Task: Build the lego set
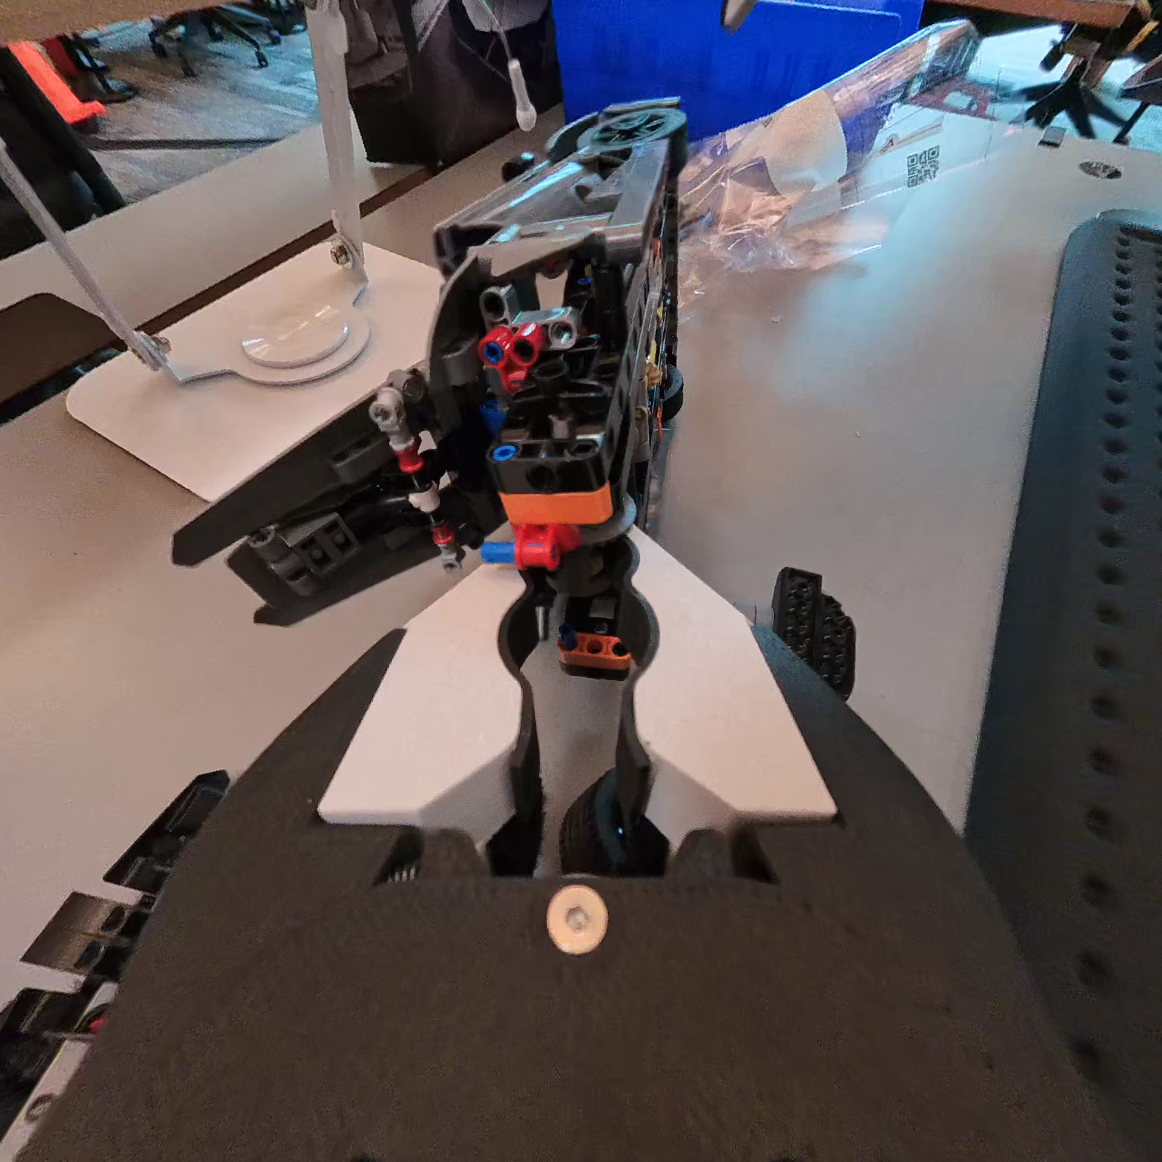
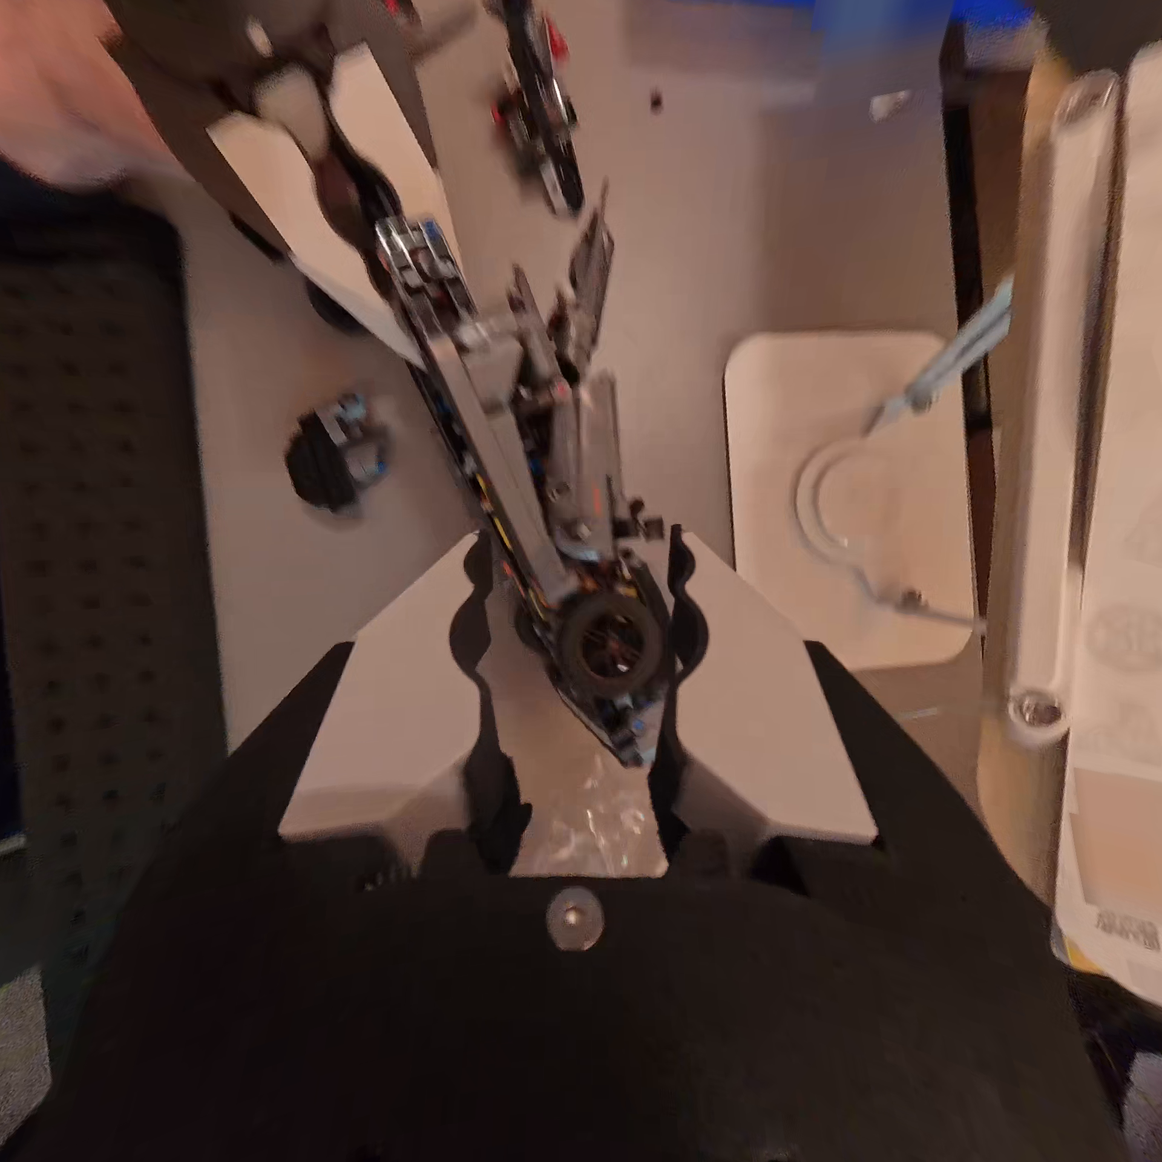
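The dark grey and black Lego car point(image 1: 566, 390) is held on its side above the table, with red, blue and orange pins showing inside. My left gripper point(image 1: 581, 566) is shut on its near end, just below an orange beam. A black side panel point(image 1: 302, 522) hangs off to the left. In the blurred right wrist view the car point(image 2: 497, 427) runs from the left gripper point(image 2: 352, 207) at the upper left down to a wheel point(image 2: 607, 641). That wheel shows between the fingers of my right gripper point(image 2: 578, 553), which is open. I cannot tell whether it touches the car.
A white stand base point(image 1: 251, 402) lies left of the car, and crumpled clear plastic point(image 1: 817, 188) and a blue box point(image 1: 723, 56) lie behind it. A dark perforated mat point(image 1: 1100, 566) runs along the right. Loose black Lego parts point(image 1: 814, 629) and a small wheel assembly point(image 2: 339, 456) lie on the table. One gripper's finger ends stand about 15 centimetres off the other's.
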Available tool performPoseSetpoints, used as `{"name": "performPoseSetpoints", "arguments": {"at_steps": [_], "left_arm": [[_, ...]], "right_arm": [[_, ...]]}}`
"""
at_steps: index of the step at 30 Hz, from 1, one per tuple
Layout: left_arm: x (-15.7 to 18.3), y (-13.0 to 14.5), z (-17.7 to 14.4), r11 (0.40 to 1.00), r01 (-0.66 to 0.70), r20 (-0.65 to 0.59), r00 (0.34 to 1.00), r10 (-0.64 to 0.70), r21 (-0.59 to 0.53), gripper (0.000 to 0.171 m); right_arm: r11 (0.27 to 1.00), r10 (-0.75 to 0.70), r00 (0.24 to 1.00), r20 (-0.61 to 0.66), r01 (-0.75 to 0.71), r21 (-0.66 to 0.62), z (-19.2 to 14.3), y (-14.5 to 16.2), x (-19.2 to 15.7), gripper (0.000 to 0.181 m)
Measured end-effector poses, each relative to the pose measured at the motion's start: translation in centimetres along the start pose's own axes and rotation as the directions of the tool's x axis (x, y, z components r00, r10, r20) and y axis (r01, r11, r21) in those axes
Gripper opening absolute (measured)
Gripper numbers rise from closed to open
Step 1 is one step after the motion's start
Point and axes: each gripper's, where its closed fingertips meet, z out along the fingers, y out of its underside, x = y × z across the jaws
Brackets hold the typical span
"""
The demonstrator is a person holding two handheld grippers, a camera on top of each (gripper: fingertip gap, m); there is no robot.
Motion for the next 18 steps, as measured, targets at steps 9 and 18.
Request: {"name": "performPoseSetpoints", "arguments": {"at_steps": [9, 18], "left_arm": [[0.2, 1.7, -0.9, 0.996, -0.002, 0.002, 1.000, 0.003, -0.086, 0.023], [-0.3, -1.7, -7.2, 0.999, -0.013, 0.132, 0.991, 0.017, -0.030, 0.039]], "right_arm": [[0.977, 0.010, 0.996, 0.093, 0.010, -0.215, 2.8, 6.6, -1.1, 0.054], [0.989, -0.066, 0.998, 0.005, 0.066, -0.132, 0.6, 4.8, -0.5, 0.054]]}}
